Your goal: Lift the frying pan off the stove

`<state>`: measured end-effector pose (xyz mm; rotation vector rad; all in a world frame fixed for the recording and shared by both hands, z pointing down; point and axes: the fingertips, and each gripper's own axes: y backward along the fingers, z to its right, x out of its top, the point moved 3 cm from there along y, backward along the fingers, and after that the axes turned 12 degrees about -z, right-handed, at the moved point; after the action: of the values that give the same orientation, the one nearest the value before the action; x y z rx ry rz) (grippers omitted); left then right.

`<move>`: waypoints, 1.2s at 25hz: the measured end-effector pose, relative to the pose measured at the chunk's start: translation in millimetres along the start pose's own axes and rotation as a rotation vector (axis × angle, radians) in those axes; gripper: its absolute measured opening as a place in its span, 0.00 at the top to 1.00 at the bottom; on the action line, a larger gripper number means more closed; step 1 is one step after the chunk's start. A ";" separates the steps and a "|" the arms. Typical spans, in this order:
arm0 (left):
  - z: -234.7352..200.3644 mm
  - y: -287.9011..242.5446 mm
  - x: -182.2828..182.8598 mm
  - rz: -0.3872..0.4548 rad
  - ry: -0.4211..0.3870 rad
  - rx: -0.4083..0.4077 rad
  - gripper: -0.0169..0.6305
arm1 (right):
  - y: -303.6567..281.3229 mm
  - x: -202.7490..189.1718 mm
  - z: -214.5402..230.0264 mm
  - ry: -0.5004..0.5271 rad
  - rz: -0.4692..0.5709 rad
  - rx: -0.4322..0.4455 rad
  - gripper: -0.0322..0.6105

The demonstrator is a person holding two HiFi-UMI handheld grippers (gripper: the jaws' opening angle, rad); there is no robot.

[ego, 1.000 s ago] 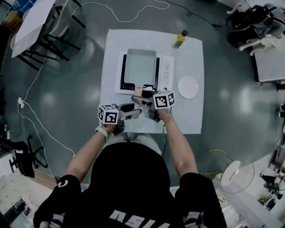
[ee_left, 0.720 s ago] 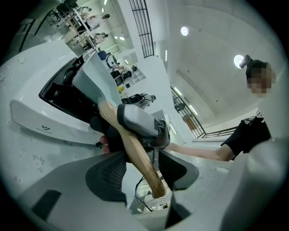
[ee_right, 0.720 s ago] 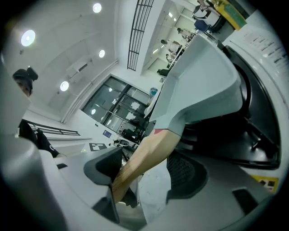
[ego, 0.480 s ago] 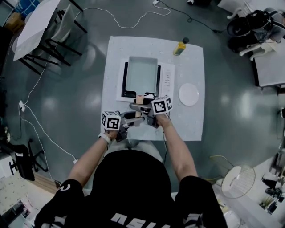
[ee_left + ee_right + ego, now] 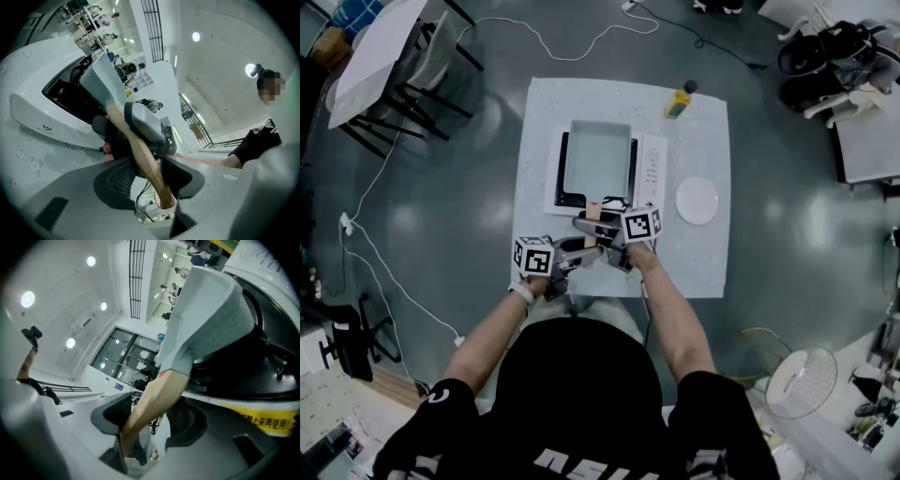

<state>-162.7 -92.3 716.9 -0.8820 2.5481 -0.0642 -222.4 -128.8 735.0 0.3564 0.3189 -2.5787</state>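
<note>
Two grippers flank the handle (image 5: 592,214) of the frying pan (image 5: 600,157), which sits flat on the stove (image 5: 649,169), likely for a balanced lift. Left gripper (image 5: 584,251), its own view: jaws have just been closing round the handle, not yet clamped. Right gripper (image 5: 592,228), its view: closing likewise, gap beside the handle.

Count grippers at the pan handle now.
2. Left gripper at the wooden handle, near end; right gripper closer to the pan. Both pairs of jaws have just been closing, handle between them.
</note>
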 end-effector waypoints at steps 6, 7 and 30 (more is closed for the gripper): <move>-1.0 -0.4 -0.2 -0.003 0.004 0.016 0.71 | 1.2 -0.2 -1.1 -0.005 0.028 0.006 0.63; -0.8 -1.2 -0.2 -0.004 0.006 0.014 0.71 | 2.6 -0.4 -1.0 -0.007 0.027 -0.001 0.63; 17.2 -0.1 5.1 -0.036 -0.032 0.003 0.71 | 10.5 3.2 -17.6 0.037 0.047 -0.060 0.62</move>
<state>-159.0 -93.7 699.4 -0.9205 2.5022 -0.0638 -216.3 -134.0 715.9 0.3851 0.3953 -2.5136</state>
